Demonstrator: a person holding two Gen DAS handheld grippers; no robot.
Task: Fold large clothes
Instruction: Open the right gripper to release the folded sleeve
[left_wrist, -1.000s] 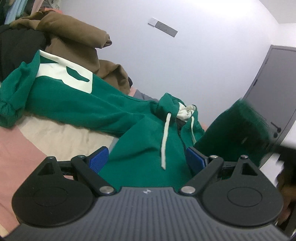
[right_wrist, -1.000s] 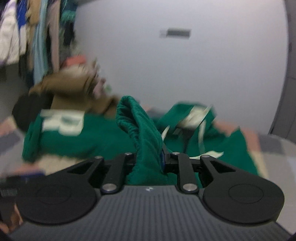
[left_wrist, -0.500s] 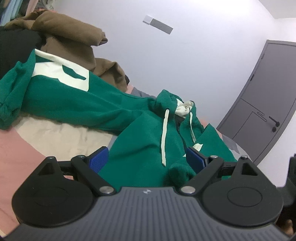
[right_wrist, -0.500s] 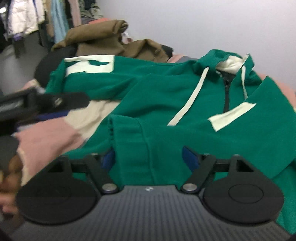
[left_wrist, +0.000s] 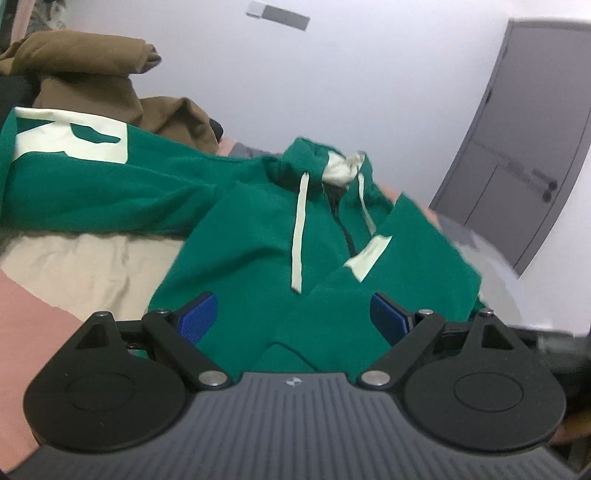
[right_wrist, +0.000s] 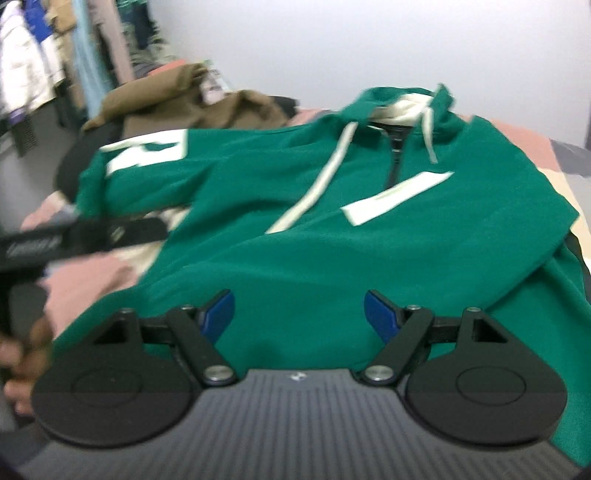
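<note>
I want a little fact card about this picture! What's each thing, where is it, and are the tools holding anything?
main garment: green hoodie, spread front up on the bed
sleeve on the right: folded across the chest, white stripe showing
other sleeve: stretched out to the left
drawstrings: white, lying on the chest
behind it: brown clothes, heaped
left tool: open, empty
right tool: open, empty, over the hoodie's lower edge
door: grey, closed

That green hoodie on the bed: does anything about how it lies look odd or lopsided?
Yes. The green hoodie lies unevenly: one sleeve, with the big white patch, stretches out sideways, while the other sleeve is folded across the chest. Nothing looks torn or spilled.
</note>
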